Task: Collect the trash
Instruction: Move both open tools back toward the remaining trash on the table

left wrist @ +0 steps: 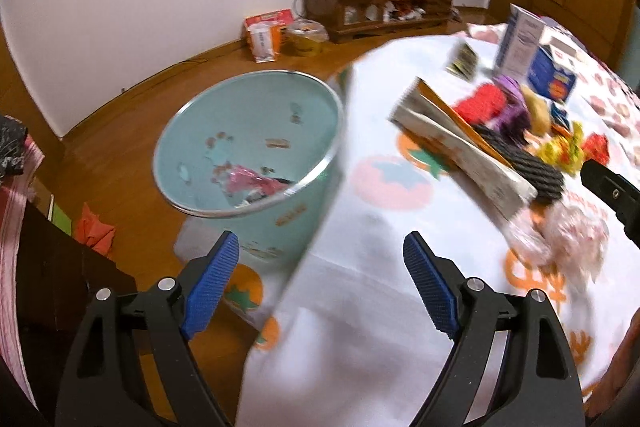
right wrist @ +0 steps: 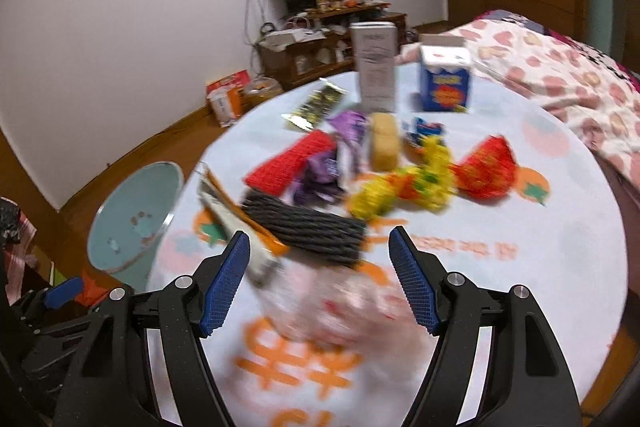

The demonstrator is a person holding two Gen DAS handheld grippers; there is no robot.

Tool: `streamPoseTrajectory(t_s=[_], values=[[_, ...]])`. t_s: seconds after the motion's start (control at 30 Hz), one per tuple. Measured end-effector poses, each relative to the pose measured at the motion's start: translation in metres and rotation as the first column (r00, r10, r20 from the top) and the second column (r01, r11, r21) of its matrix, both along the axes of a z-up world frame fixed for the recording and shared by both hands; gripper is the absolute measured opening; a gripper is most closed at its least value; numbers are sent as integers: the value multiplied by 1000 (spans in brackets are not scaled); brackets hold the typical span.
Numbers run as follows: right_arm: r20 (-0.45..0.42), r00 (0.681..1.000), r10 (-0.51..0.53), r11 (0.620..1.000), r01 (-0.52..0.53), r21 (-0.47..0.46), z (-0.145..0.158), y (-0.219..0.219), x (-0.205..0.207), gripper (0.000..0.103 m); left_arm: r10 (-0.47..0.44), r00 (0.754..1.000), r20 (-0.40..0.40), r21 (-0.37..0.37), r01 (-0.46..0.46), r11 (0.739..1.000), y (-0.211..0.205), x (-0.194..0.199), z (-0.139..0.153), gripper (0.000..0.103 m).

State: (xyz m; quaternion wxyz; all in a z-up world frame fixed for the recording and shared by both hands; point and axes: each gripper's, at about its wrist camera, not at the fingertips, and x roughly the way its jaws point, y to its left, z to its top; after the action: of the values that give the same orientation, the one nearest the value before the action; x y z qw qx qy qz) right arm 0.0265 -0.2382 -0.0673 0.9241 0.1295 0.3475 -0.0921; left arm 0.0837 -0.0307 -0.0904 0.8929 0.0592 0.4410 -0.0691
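A light blue trash bin [left wrist: 248, 143] stands on the floor at the table's left edge, with a pink wrapper [left wrist: 248, 183] inside; it also shows in the right wrist view [right wrist: 132, 215]. My left gripper [left wrist: 320, 243] is open and empty over the table edge beside the bin. My right gripper [right wrist: 320, 239] is open, with a crumpled pinkish clear plastic wrapper [right wrist: 340, 307] lying between its fingers on the table. Beyond lie a black ribbed pack [right wrist: 308, 231], a white and orange pack [right wrist: 236, 227], red [right wrist: 292, 163], purple [right wrist: 340, 155] and yellow [right wrist: 404, 183] wrappers.
The round table [right wrist: 540, 267] has a white fruit-print cloth. A tall white box [right wrist: 376, 67] and a blue carton [right wrist: 444, 79] stand at its far side. A bed with a pink cover [right wrist: 560, 75] is to the right, a wooden cabinet [left wrist: 376, 7] by the far wall.
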Motion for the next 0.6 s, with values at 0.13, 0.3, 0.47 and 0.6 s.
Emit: streamPoseTrajectory(t_s=[0.13,0.3,0.47,0.6], values=[[-9,999,-33,999,33,-1,-6,-23,-22,71,-27,1000,-3,11,27,1000,-12,-8,-4,83],[-30,997,-65,998,65,0,-16,-51,-44,71,-61,998,-17,25,62,998,-25,-18,-12,83],[-67,998,-19,1000,20,19,-27,-56,-42,71,-97,995,-27,46,98,994,-35,-25,-16,83],[-72,997,20,997,-15,70,-32,-57,-34,73,-94,995,-27,54,95,994,-37,-27,-16,83]])
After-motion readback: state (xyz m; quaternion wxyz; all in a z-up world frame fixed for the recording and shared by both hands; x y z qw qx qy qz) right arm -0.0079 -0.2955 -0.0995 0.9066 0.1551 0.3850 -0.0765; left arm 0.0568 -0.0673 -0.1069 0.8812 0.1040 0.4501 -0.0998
